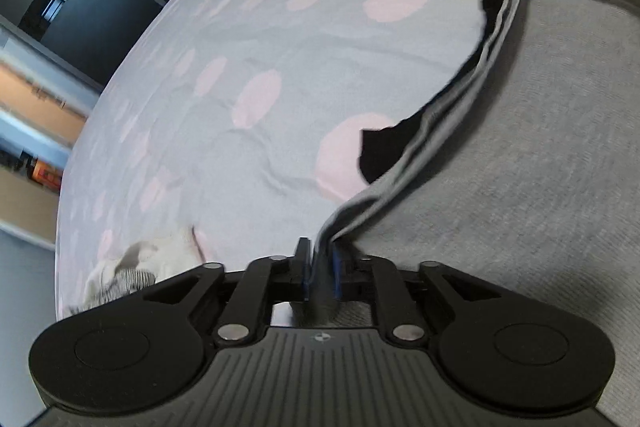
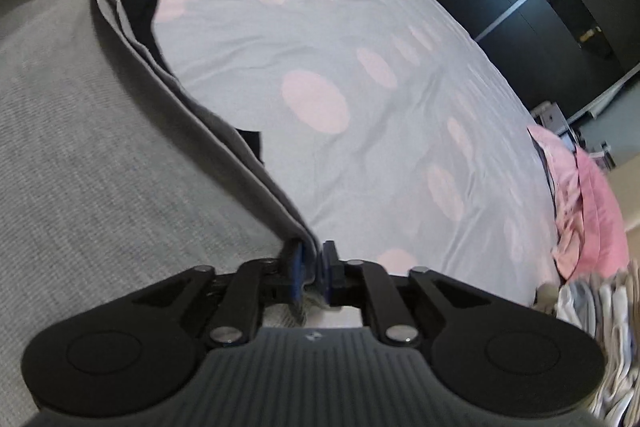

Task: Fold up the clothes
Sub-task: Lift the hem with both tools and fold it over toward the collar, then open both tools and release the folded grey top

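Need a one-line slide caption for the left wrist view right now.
Left gripper holding a grey garment's folded edge above the pink-spotted bedsheet.

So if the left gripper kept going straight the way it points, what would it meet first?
Probably the grey garment itself: its folded edge sits between the left gripper jaws and runs ahead. Just beyond lies the pink-spotted bedsheet; depth is hard to judge.

no readable text, labels, brands or numbers in either wrist view.

garment (image 1: 540,147): grey ribbed knit, matt | bedsheet (image 1: 280,47): smooth cloth | tool (image 1: 320,273): matt black plastic
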